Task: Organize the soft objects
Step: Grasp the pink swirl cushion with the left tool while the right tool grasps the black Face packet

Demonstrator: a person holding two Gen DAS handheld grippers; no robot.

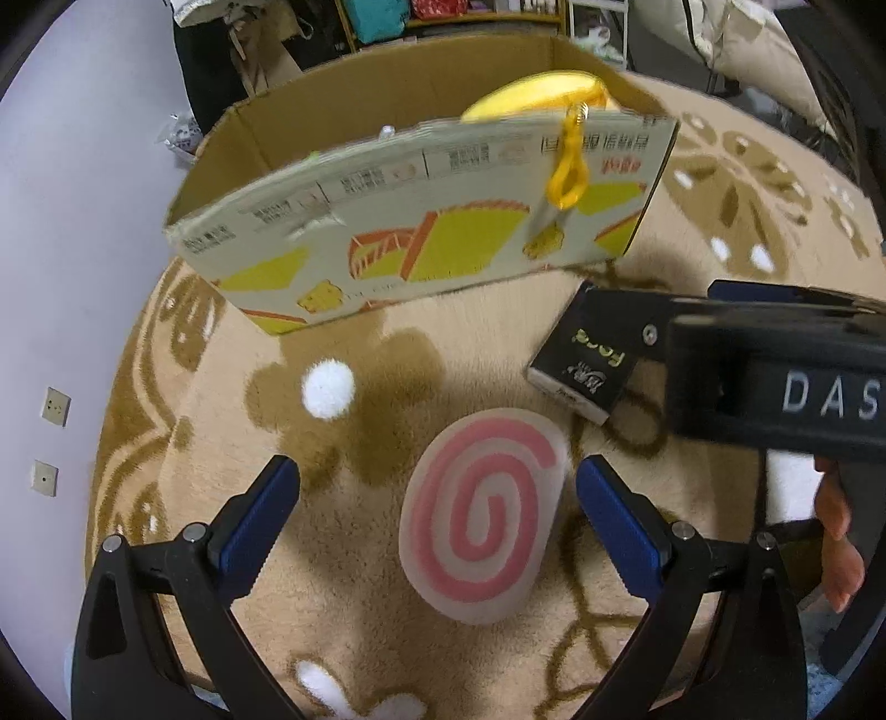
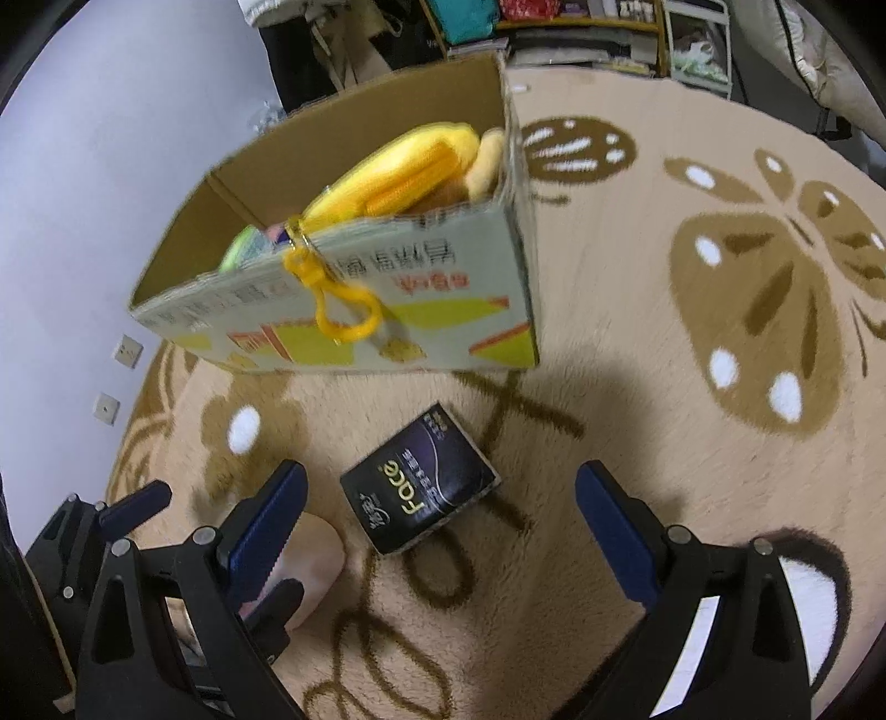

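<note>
A white plush with a pink spiral [image 1: 479, 512] lies on the rug between the open fingers of my left gripper [image 1: 437, 526], which is empty. A black tissue pack marked "face" [image 2: 421, 479] lies on the rug ahead of my open, empty right gripper [image 2: 440, 520]; it also shows in the left wrist view [image 1: 587, 354]. A cardboard box [image 1: 387, 221] stands behind, holding a yellow plush [image 2: 398, 166] whose yellow clip [image 2: 338, 299] hangs over the front wall. Other soft toys [image 2: 484, 160] sit inside. The spiral plush is mostly hidden in the right wrist view [image 2: 318, 559].
The beige rug with brown flower pattern [image 2: 720, 310] covers the floor. A lilac wall with sockets [image 1: 55, 407] is at the left. Shelves and bags [image 2: 554, 22] stand behind the box. The right gripper's body [image 1: 775, 382] reaches in from the right.
</note>
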